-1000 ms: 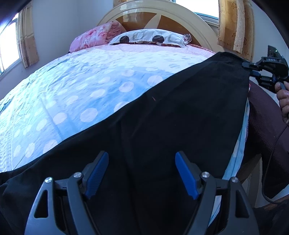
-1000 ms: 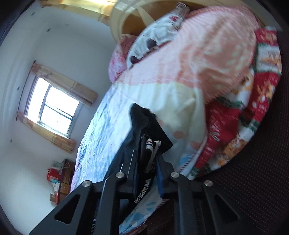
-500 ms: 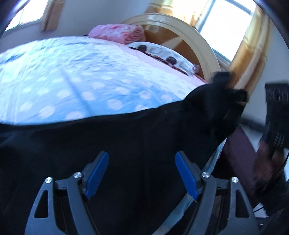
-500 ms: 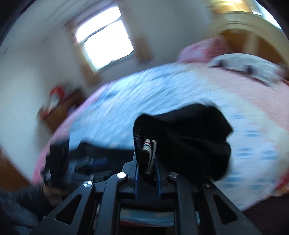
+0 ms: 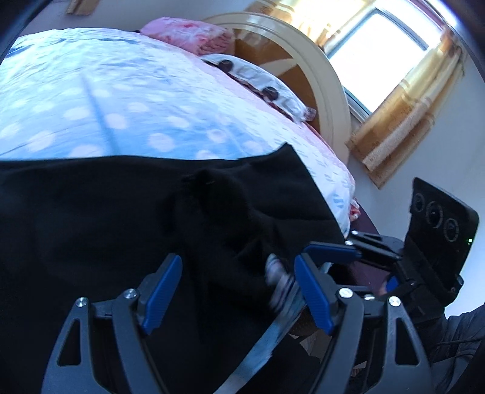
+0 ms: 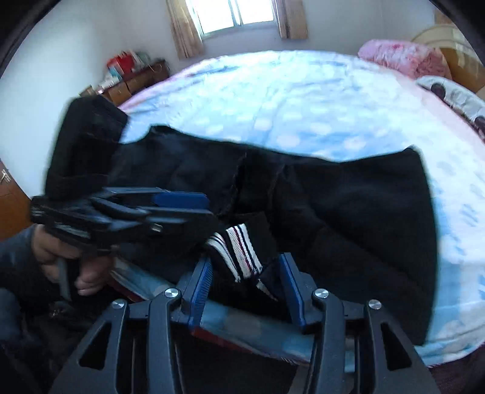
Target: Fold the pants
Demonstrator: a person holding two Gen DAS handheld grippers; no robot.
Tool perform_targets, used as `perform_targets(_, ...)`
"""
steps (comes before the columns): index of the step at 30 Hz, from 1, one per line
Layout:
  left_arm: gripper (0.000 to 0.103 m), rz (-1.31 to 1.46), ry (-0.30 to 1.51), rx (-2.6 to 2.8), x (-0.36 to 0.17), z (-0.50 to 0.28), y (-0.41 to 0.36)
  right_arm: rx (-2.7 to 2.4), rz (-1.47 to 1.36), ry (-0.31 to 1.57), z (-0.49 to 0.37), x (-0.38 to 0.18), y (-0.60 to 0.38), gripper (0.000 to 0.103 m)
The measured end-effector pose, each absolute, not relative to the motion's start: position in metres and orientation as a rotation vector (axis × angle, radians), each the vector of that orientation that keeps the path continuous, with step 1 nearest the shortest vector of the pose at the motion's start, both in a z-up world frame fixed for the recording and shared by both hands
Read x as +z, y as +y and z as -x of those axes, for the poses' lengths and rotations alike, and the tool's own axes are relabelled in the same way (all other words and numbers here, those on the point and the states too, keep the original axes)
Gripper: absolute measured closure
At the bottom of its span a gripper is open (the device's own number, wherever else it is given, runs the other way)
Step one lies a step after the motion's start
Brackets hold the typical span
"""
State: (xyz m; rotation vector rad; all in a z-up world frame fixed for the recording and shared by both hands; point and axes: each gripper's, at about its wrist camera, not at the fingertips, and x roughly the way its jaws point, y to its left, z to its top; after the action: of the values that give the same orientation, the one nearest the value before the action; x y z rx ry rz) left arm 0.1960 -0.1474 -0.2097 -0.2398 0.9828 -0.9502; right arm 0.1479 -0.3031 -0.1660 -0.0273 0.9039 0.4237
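Note:
Black pants (image 6: 348,212) lie folded over on the blue dotted bed sheet (image 6: 303,106), near the bed's front edge. Their striped waistband (image 6: 239,248) sits loose between the fingers of my right gripper (image 6: 245,282), which is open. My left gripper (image 5: 239,288) is open over the black cloth (image 5: 106,218), with the waistband (image 5: 279,282) near its right finger. In the right wrist view the left gripper (image 6: 169,209) hovers at the left over the pants. In the left wrist view the right gripper (image 5: 333,251) comes in from the right.
Pink and white pillows (image 5: 248,69) lie against the round headboard (image 5: 303,60). A wooden dresser (image 6: 133,81) stands by the far wall under a window (image 6: 233,12). The bed's front edge (image 6: 242,336) lies just under my right gripper.
My right gripper swung the waistband end over toward my left gripper, folding the pants, and has opened, letting the waistband go. My left gripper stays open.

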Motion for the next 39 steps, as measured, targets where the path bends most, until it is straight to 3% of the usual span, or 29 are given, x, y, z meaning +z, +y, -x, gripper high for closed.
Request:
perform_targets(5,0.026,0.232,1.009,-0.944,-0.209,-0.205,-0.164,0.387,-0.02,0.839,-0.13,-0.16,-0.331,0.055)
perform_targets(7,0.032,0.221,1.002,-0.921,-0.207,-0.207,-0.171,0.37,-0.076,0.827,-0.128,-0.161,-0.342,0.055)
perform_targets(10,0.057,0.159,0.997,-0.854,-0.207,-0.209,-0.176,0.344,-0.152,0.8,-0.128,-0.161,-0.356,0.055)
perform_targets(11,0.076,0.13,0.992,-0.824,-0.207,-0.21,-0.177,0.341,-0.171,0.796,-0.129,-0.161,-0.358,0.055)
perform_targets(12,0.087,0.101,0.99,-0.796,-0.207,-0.21,-0.178,0.341,-0.188,0.794,-0.13,-0.161,-0.36,0.055)
perform_targets(15,0.093,0.111,0.986,-0.785,-0.205,-0.211,-0.17,0.32,-0.214,0.782,-0.131,-0.161,-0.364,0.055)
perform_targets(24,0.094,0.175,0.957,-0.694,-0.19,-0.197,-0.11,0.301,-0.285,0.717,-0.131,-0.149,-0.375,0.055)
perform_targets(39,0.094,0.243,0.958,-0.571,-0.201,-0.197,-0.039,0.374,-0.205,0.812,-0.151,-0.168,-0.331,0.055)
